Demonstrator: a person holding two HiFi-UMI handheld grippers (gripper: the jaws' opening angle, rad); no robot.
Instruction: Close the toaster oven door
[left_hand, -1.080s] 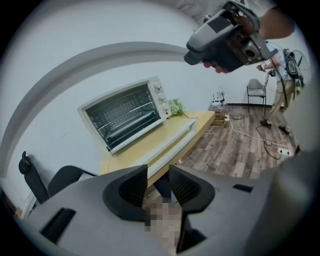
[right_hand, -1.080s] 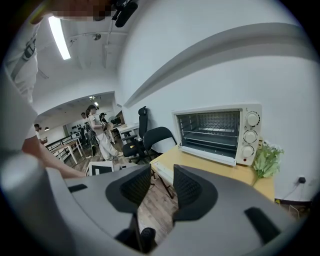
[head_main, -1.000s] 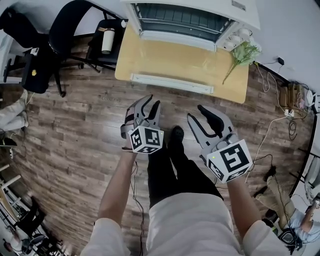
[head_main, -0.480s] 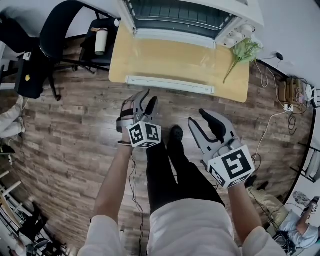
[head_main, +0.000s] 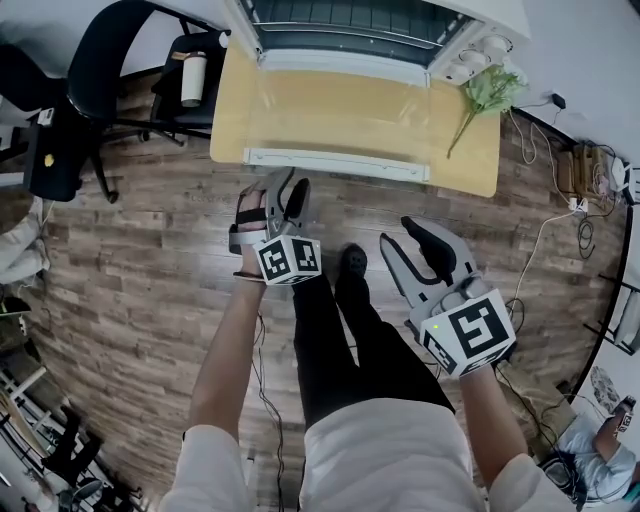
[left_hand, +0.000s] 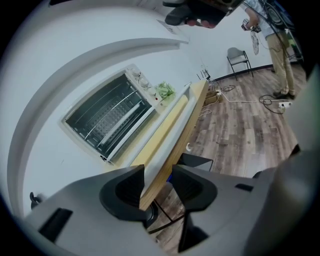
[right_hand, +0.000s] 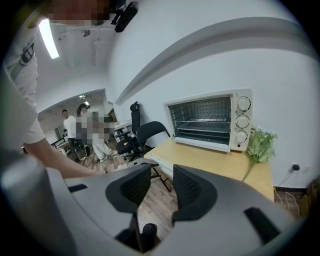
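While both grippers hung over the dark wood-plank floor (head_main: 130, 280) in front of the pale wooden bench (head_main: 480, 150), the white toaster oven (head_main: 350, 25) with three round knobs sat at the bench's back edge against the wall. Its glass door (head_main: 340, 110) was folded down flat over the benchtop, with the white bar handle (head_main: 335, 163) towards the person. The left gripper (head_main: 286, 188) was near the handle's left end but apart from it. Its black fingers (left_hand: 122, 192) had just been opening and stood wide apart, holding nothing, with the bench edge only in line beyond them. The right gripper (head_main: 405, 238) hung farther back from the bench, its fingers (right_hand: 192, 192) likewise spread and empty. A green leafy sprig (head_main: 485, 90) lay just right of the oven, and a black office chair (head_main: 120, 60) stood left of the bench
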